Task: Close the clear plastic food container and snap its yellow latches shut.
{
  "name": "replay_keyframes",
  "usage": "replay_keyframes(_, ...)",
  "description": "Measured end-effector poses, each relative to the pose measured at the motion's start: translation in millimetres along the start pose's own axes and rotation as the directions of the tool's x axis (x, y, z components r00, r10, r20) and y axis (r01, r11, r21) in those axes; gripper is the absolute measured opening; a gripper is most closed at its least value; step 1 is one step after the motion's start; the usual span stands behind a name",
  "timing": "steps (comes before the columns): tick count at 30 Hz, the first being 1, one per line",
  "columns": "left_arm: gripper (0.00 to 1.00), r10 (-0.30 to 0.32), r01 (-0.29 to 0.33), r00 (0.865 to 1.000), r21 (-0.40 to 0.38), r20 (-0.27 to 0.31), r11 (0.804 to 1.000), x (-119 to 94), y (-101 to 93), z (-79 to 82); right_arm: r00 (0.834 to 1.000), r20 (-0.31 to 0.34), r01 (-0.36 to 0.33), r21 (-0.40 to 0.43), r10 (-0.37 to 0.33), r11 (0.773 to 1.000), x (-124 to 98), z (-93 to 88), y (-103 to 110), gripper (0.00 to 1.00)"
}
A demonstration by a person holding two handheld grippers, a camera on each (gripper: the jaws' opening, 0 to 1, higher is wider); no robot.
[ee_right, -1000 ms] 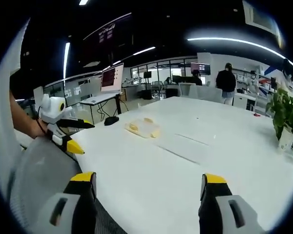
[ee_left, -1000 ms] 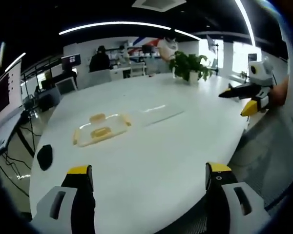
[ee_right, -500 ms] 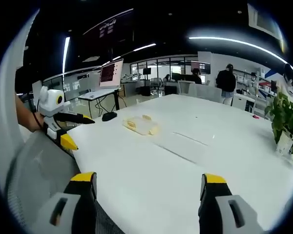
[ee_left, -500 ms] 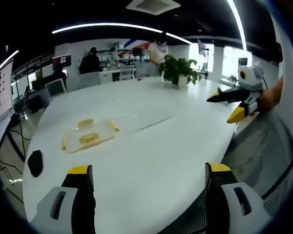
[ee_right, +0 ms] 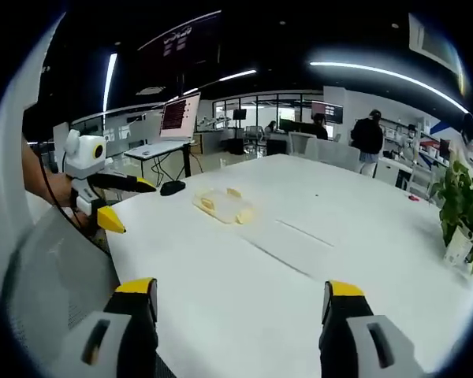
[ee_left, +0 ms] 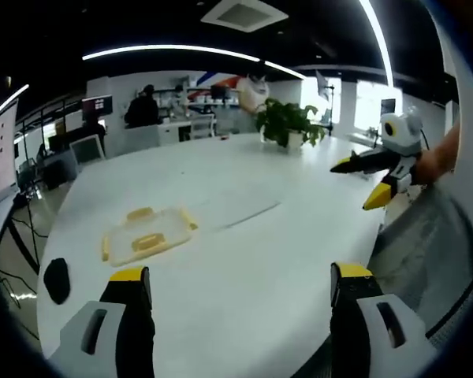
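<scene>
**Both tools wide open and nowhere near the box yet – approach tips**

Left tool [ee_left: 235,285] has its jaws spread wide with nothing between them, and the right tool [ee_right: 239,298] is the same, gaping and empty. Both hang over the near edge of the big white surface [ee_left: 268,260]. Each tool also shows up in the other's camera: the right tool at the right side of the left gripper view, the left tool at the left side of the right gripper view, jaws apart there too.

The clear plastic food container [ee_left: 146,234] sits out on the surface, well apart from both tools, with its yellow latches [ee_left: 139,213] showing at the edges. From the right gripper view it's the pale box [ee_right: 221,205] past the left tool. There's a faint flat clear sheet [ee_right: 288,247] lying beside it towards the middle; could be the lid, but honestly too washed out to tell. Also too small to tell whether any latch is clicked.

So I'd say this is the reach-in step. My take:
- bring both tools in together, one on each side of the box, so it can't skate on that slick top
- sort out the lid first, seat it square, then press latches
- steer clear of the black mouse-looking thing [ee_left: 56,279] at the left edge and the potted plant [ee_left: 288,124] further back
</scene>
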State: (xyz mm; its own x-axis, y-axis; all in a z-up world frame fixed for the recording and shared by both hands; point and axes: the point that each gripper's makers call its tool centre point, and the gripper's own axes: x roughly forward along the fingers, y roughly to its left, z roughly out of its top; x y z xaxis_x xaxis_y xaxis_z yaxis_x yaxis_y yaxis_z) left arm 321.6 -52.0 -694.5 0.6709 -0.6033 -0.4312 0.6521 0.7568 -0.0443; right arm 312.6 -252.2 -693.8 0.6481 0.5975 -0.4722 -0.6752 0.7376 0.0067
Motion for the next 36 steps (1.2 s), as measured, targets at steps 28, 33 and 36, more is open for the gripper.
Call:
replay_keyframes(28,0.89,-0.014,0.012,0.999,0.04,0.037,0.999,10.9,25.4,24.4,0.998,-0.001,-0.068,-0.028,0.068,0.997,47.6,26.7,16.5,0.79)
replay_keyframes(33,0.89,-0.009,0.008,0.999,0.039,0.034,0.999,12.3,30.6,23.5,0.997,-0.002,-0.079,-0.035,0.079,0.996,53.2,28.5,18.5,0.78)
replay_keyframes(36,0.89,-0.004,0.003,0.999,0.032,0.036,0.999,11.8,32.3,23.8,0.997,-0.005,-0.076,-0.035,0.075,0.997,59.0,30.5,17.5,0.77)
